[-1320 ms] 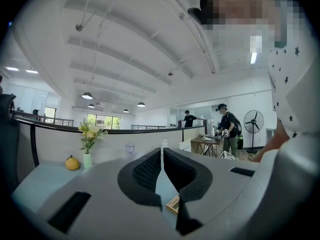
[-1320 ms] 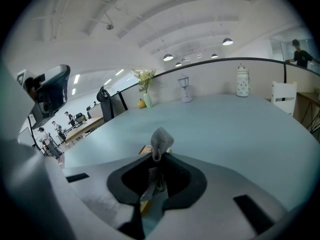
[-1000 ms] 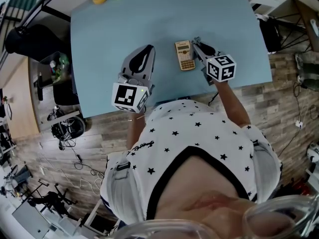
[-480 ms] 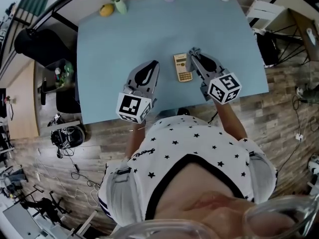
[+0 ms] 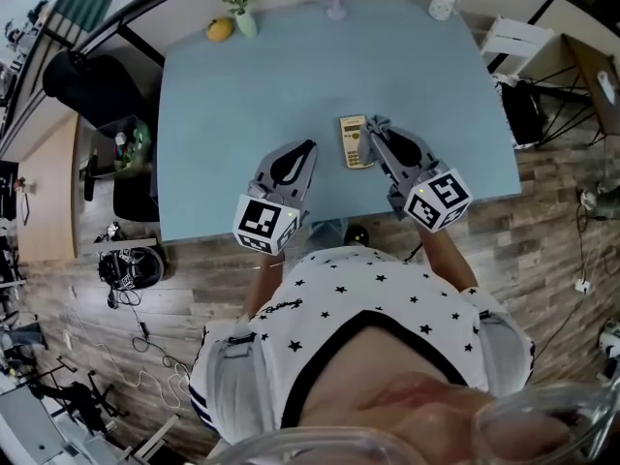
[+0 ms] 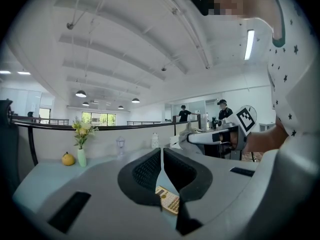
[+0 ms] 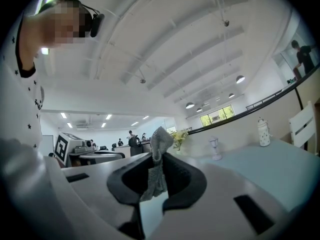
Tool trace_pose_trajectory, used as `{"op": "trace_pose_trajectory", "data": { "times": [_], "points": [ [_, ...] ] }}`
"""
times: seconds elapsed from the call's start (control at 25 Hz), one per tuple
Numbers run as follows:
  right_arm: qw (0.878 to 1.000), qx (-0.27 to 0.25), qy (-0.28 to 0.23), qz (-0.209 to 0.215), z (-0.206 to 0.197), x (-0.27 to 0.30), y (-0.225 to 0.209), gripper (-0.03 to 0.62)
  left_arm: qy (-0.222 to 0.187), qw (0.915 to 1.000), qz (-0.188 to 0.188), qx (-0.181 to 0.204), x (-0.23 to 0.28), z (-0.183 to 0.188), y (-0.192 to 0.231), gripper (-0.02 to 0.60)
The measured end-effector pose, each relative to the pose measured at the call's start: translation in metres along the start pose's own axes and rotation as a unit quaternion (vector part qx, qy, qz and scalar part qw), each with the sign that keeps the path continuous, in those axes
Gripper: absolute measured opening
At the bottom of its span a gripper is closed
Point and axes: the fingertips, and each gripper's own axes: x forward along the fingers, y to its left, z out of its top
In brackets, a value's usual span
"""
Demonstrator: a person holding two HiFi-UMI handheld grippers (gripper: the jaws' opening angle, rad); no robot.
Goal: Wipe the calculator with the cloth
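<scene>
Calculator [image 5: 354, 141] keys and screen are too small to read in the head view. The person's star-printed shirt fills the lower half of that view and cuts off both forearms. The calculator lies flat near the front edge of the worktop [image 5: 242, 95], just left of the right hand-held gripper [image 5: 378, 134] and right of the left hand-held gripper [image 5: 308, 149].

The room is a large open hall with a white ribbed ceiling [image 6: 125, 44] and a wood-plank floor [image 5: 552, 201]. The worktop is a pale blue slab. Along its far edge stand a vase [image 5: 245, 22] of flowers, a yellow fruit [image 5: 220, 30] and a white jar [image 5: 443, 0]. A white chair [image 5: 509, 37] stands off its right corner.

The cloth [image 7: 157, 169] is barely a grey speck from above. Only the right gripper view shows it plainly: a grey knit fold pinched between the closed jaws of the right hand-held gripper [image 7: 158, 159], rising above their tips and hanging below them.

The left gripper view shows the left hand-held gripper [image 6: 162, 153] drawn in to a thin slit with nothing gripped. Below the jaws, part of the calculator [image 6: 167, 200] shows on the worktop, the rest hidden by the jaw body. Whether either gripper touches the calculator cannot be told.
</scene>
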Motion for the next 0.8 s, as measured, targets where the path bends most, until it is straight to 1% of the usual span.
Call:
{"op": "trace_pose_trajectory", "data": {
  "times": [0.28,0.8],
  "points": [
    [1.0,-0.015,-0.007,-0.008,0.008,-0.008,0.003,0.045,-0.002,1.0,-0.005,0.003,-0.002,0.0,-0.007,0.04],
    [1.0,-0.018,-0.011,-0.008,0.013,-0.014,0.009,0.044,-0.008,0.9998,-0.017,0.006,0.002,0.003,-0.011,0.04]
  ]
}}
